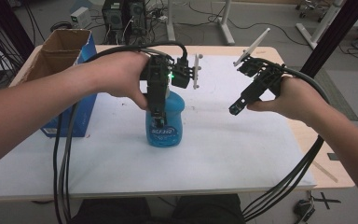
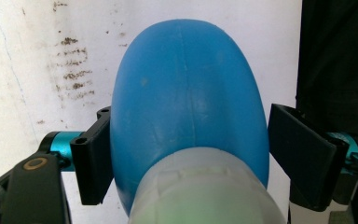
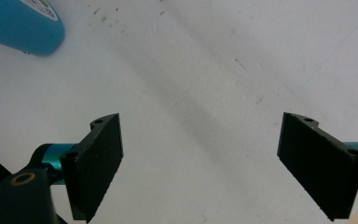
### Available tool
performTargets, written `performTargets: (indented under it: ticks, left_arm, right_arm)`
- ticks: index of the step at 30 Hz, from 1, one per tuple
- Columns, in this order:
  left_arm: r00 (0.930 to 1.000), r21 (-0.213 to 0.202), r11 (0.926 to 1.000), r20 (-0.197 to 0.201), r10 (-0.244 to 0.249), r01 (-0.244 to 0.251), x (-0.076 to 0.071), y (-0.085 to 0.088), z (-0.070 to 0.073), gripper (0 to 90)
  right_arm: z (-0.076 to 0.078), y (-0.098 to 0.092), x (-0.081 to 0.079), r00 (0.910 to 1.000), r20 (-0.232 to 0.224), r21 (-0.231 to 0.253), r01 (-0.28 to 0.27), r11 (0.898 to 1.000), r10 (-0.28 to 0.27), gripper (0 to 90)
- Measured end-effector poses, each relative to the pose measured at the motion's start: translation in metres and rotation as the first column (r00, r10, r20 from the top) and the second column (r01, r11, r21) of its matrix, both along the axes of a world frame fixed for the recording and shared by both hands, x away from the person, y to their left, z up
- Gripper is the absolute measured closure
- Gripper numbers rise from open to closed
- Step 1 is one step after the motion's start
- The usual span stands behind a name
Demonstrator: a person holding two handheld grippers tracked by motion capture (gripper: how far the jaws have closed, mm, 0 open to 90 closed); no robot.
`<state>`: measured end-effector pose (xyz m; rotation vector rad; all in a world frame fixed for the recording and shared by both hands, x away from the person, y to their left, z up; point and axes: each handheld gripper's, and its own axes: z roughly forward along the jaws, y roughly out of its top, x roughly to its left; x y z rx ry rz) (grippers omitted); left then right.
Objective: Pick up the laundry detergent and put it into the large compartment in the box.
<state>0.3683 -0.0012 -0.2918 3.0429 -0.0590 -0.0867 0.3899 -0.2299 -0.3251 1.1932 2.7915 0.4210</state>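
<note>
- High view: the blue bottle (image 1: 164,122) stands upright near the middle of the white table (image 1: 242,154), just right of the cardboard box (image 1: 65,60). The left gripper (image 1: 158,119) comes straight down over its top, while the right gripper (image 1: 235,108) hangs well apart to the right, tilted, above bare tabletop.
- Left gripper view: looking down along the bottle (image 2: 186,102), the left gripper (image 2: 186,154) has its jaws wide apart on either side of the body. The left jaw lies against or just beside the plastic; the right one stands clear, so nothing is clamped yet. The pale cap (image 2: 205,191) sits closest to the camera, a detail the hand hides from above.
- Right gripper view: the right gripper (image 3: 200,158) is spread wide and holds nothing; a corner of the bottle (image 3: 23,25) shows far off.
- Handling, as I judge it: smooth rounded plastic, likely slippery and somewhat yielding, with liquid weight low down. The narrower shoulder just below the cap looks the safest place to squeeze.
</note>
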Motion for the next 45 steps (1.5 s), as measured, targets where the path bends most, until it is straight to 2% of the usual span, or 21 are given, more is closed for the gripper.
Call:
performTargets:
  ticks: [12, 45]
  left_arm:
    - [0.9999, 0.006, 1.0000, -0.015, 0.002, -0.002, 0.0004, -0.0013, -0.0021, 24.2]
    - [1.0000, 0.025, 0.9997, 0.007, 0.005, -0.006, 0.0020, -0.0035, -0.0042, 30.3]
  right_arm:
    - [-0.0009, -0.0006, -0.0001, 1.0000, -0.002, 0.000, 0.001, 1.000, -0.001, 13.5]
    - [-0.0028, -0.0014, -0.0014, 1.0000, -0.004, 0.004, 0.004, 1.000, -0.004, 13.5]
